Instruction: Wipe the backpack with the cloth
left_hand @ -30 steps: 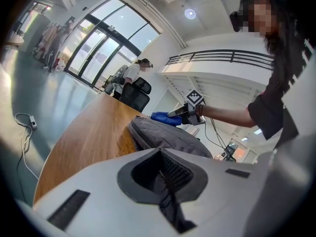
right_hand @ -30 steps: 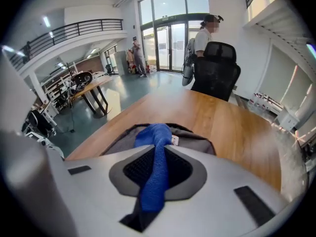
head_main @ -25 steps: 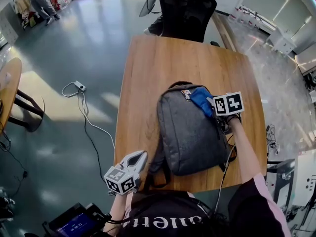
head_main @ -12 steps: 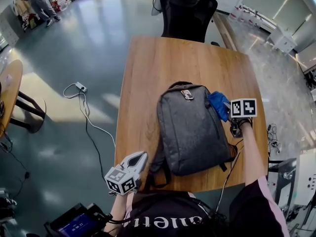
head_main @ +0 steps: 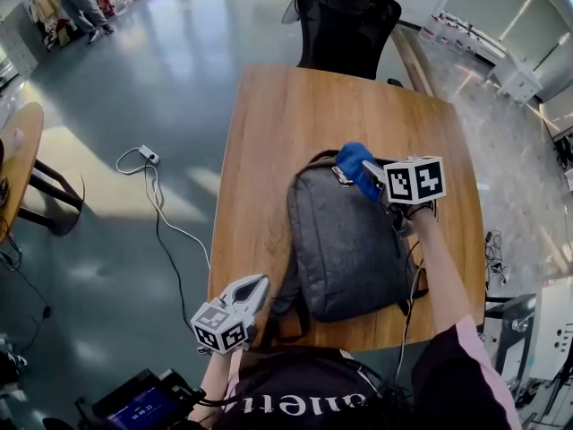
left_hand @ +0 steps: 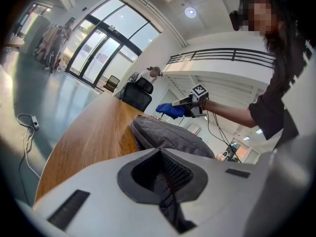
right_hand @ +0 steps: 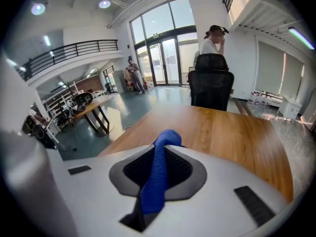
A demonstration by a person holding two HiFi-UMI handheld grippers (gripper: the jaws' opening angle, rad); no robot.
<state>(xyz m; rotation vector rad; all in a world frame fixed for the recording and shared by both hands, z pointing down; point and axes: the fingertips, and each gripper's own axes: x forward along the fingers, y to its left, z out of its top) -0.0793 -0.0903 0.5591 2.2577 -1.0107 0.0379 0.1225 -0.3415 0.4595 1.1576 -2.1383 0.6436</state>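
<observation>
A grey backpack [head_main: 345, 245] lies flat on the wooden table [head_main: 269, 150], its top end pointing away from me. My right gripper [head_main: 369, 172] is shut on a blue cloth [head_main: 355, 162] and hovers over the pack's top right corner. In the right gripper view the cloth [right_hand: 159, 179] hangs between the jaws, with bare tabletop [right_hand: 237, 137] beyond. My left gripper [head_main: 252, 287] is shut and holds nothing, at the table's near left edge beside the pack's straps. The left gripper view shows the backpack [left_hand: 168, 135], the cloth [left_hand: 170, 110] and the right gripper [left_hand: 183, 102] above it.
A black office chair [head_main: 345, 21] stands at the table's far end. A white cable with a power strip [head_main: 148, 173] lies on the floor to the left, near a second wooden table [head_main: 13, 159]. A person [head_main: 76, 3] stands far off at the back left.
My right gripper, with the cloth, swung out past the pack's right side and has come back up and left over its top corner. The left gripper has stayed put.
</observation>
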